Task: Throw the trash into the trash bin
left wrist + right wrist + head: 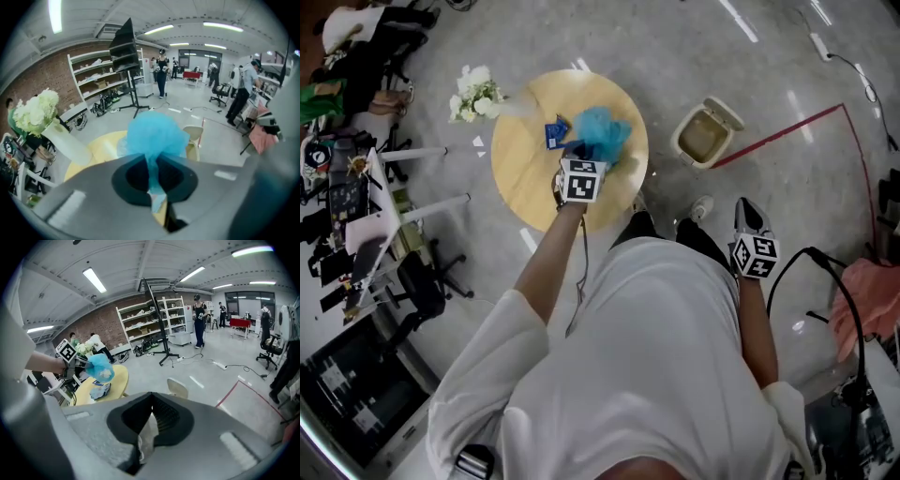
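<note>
Left claw [150,159] is clamped shut on the thin neck of a blue wad [154,133], above the table [525,178]. Right claw [151,401] pinches a pale scrap [146,432]. Risk: the narrow pinch may slip in transit. Trash bin [705,133] stands well apart, rightward, across open floor.

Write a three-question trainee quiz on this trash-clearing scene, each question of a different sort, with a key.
1. True or false: the beige swing-lid trash bin stands on the floor, off the round wooden table.
2. What does the left gripper pinch? A) a crumpled blue wad B) a red cup C) nothing
3. Which gripper is shut on a pale paper scrap?
Key: 1 true; 2 A; 3 the right gripper.
</note>
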The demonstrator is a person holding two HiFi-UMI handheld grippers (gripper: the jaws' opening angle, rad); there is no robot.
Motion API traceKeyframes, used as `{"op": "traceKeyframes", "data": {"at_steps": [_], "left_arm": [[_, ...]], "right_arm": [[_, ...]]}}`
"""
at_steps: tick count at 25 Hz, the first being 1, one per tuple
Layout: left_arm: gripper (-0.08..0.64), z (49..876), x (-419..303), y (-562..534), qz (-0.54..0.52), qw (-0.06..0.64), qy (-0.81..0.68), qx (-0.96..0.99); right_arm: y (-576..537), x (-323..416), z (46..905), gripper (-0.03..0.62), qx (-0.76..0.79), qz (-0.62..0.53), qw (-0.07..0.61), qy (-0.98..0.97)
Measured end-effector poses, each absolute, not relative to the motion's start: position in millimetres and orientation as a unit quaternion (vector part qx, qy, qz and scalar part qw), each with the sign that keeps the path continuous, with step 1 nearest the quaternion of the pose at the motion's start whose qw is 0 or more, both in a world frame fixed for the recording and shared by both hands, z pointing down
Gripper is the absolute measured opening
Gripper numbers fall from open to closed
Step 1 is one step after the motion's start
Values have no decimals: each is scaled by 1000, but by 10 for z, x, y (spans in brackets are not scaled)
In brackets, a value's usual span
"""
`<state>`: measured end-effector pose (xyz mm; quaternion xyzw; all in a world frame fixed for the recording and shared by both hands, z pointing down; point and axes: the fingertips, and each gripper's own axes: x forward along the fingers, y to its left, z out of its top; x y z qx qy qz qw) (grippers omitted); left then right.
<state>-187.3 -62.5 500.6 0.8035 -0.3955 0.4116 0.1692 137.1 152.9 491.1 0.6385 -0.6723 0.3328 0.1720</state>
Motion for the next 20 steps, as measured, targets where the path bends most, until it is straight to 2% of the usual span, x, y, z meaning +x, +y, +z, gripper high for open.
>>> {"op": "traceKeyframes", "data": {"at_steps": [20], "left_arm": [[9,5589,-162,-349,448,176,-273,833]], "right_arm": [[2030,2204,5092,0,679,374,155,-612]]}}
